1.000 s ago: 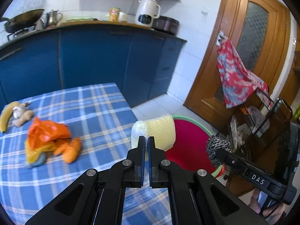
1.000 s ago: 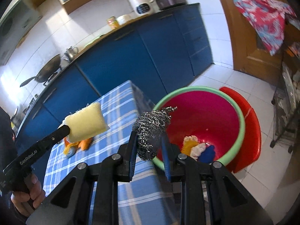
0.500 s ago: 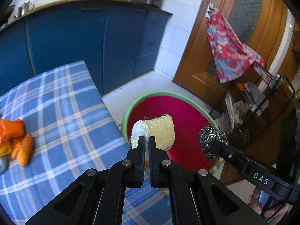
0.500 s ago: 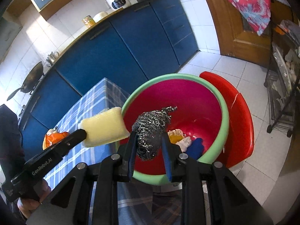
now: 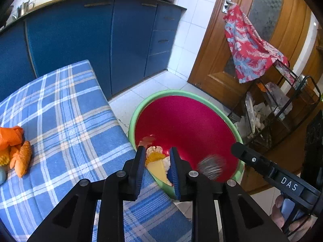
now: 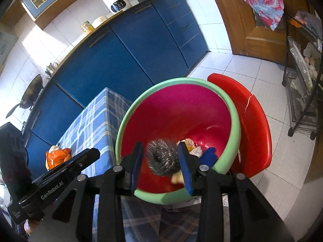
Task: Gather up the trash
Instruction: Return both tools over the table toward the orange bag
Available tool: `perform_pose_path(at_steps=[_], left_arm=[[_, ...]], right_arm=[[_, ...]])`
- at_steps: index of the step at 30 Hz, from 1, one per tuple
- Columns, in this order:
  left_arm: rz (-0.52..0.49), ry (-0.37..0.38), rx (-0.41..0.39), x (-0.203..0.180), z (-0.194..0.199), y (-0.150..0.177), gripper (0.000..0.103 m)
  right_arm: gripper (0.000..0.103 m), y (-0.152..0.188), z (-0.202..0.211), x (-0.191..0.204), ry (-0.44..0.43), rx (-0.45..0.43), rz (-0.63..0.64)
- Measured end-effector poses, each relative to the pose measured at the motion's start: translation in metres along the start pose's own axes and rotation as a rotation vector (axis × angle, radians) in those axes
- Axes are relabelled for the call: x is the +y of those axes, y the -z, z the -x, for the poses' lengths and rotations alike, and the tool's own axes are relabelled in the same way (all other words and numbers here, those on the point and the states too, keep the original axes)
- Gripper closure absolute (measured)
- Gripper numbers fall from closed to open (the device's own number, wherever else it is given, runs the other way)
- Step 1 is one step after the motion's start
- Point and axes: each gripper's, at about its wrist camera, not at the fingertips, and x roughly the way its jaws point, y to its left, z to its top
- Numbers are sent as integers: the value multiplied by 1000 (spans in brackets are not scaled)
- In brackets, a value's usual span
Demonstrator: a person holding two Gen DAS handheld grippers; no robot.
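Observation:
A red bin with a green rim [image 5: 181,92] [image 6: 236,121] stands on the floor beside the blue plaid table [image 5: 66,121]. My left gripper [image 5: 156,161] is open over the bin; the yellow sponge [image 5: 158,169] is free below it, inside the bin. My right gripper [image 6: 161,157] is open above the bin; the steel wool ball [image 6: 162,157] [image 5: 211,168] is blurred, falling between its jaws. Earlier trash lies at the bin's bottom [image 6: 193,147]. An orange bag and scraps [image 5: 14,141] [image 6: 57,157] lie on the table.
A red chair [image 6: 254,125] stands behind the bin. Blue kitchen cabinets [image 5: 97,40] line the wall. A wooden door with a red cloth [image 5: 248,46] and a black wire rack [image 5: 282,104] are to the right.
Both grippers moved over the bin and opened. The sponge and the steel wool ball left the jaws and are dropping into the bin.

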Motion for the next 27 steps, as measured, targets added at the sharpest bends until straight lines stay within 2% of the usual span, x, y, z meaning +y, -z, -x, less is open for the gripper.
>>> perform_pose_path(at_steps=[11, 27], left_arm=[[47, -30, -58, 22, 37, 4, 78], [173, -151, -142, 99, 89, 12, 77]], right_arm=[[59, 3, 15, 22, -23, -26, 38], [53, 16, 15, 84, -73, -8, 126]])
